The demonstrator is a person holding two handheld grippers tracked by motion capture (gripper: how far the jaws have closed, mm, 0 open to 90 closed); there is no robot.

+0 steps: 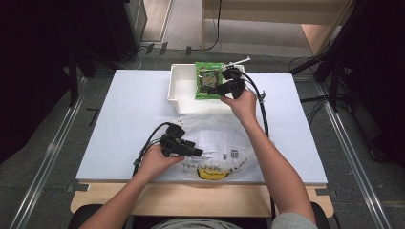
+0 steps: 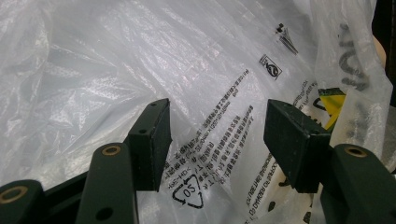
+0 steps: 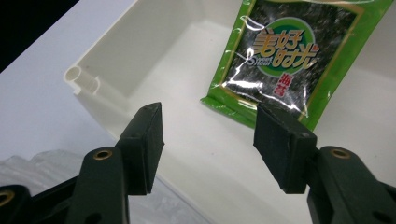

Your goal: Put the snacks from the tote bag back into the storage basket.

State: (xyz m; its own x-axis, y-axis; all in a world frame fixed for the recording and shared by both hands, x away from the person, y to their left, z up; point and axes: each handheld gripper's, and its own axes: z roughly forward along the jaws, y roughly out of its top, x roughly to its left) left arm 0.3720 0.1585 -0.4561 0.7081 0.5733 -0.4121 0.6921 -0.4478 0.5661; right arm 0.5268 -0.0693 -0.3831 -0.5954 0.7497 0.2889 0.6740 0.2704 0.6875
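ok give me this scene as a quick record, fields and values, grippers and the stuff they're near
left gripper: open, jaws over the plastic bag, nothing pinched
right gripper: open, at the tray's near edge, jaws apart with nothing between them
snack pack: green, lying in the tray, just beyond the right jaws, not gripped
plastic bag: clear, crumpled, printed text and a recycling mark, on the near part of the table
tray: white, at the far middle of the table
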